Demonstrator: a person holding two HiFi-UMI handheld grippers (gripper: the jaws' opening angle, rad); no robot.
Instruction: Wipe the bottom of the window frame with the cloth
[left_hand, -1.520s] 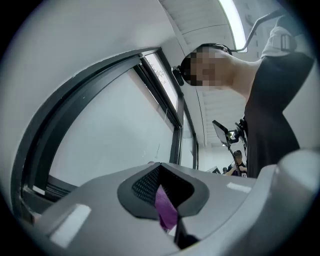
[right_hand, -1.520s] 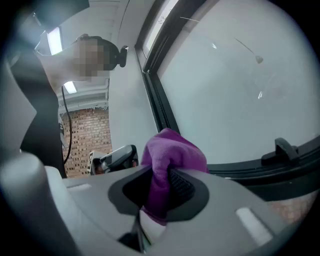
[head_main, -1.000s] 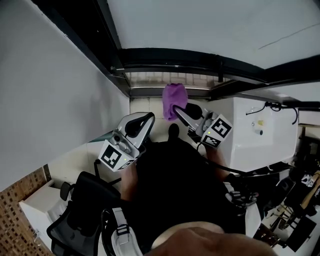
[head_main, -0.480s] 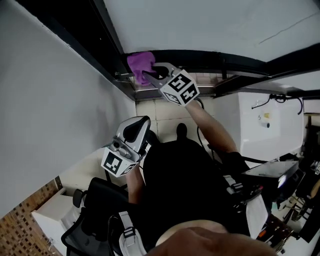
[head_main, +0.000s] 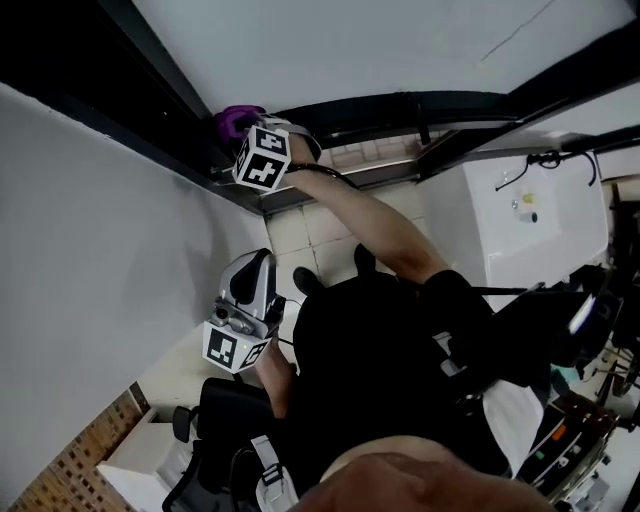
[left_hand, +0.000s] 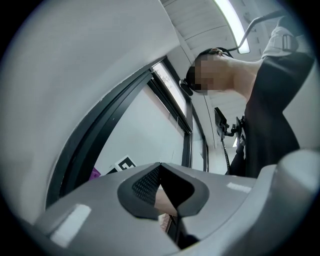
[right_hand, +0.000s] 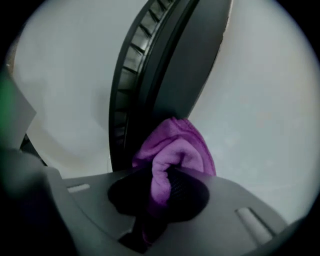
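In the head view my right gripper (head_main: 243, 132) is stretched out to the upper left, shut on a purple cloth (head_main: 233, 119). The cloth sits against the dark window frame (head_main: 120, 105). The right gripper view shows the bunched cloth (right_hand: 175, 145) pinched in the right gripper (right_hand: 160, 175), close against the dark ribbed frame rail (right_hand: 167, 75). My left gripper (head_main: 256, 262) hangs low beside the person's body, away from the frame. In its own view the left gripper (left_hand: 160, 167) has its tips together and holds nothing.
A white wall (head_main: 90, 260) runs along the left below the frame. A white cabinet (head_main: 530, 220) with cables stands at the right, with tiled floor (head_main: 320, 225) between. A black chair (head_main: 215, 440) is at the bottom left. The person's outstretched arm (head_main: 370, 225) crosses the middle.
The right gripper has carried the cloth from the middle of the view up and left to the dark frame. The left gripper has stayed low and drifted down slightly.
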